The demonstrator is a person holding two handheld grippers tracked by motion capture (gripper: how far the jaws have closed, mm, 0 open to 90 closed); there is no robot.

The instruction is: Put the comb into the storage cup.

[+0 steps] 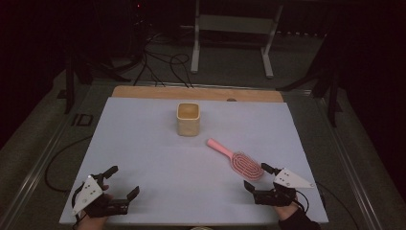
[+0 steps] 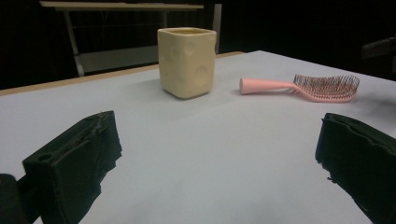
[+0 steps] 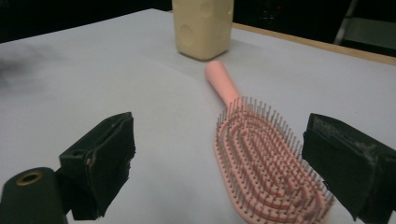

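Pink hairbrush (image 1: 238, 159), bristles up, flat

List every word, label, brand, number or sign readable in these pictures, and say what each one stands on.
None can be read. The yellow cup bears round dimples, no lettering. The pink hairbrush shows no brand. The white table cover is blank. The grey plates on the left tongs and right tongs show small dots, not writing.
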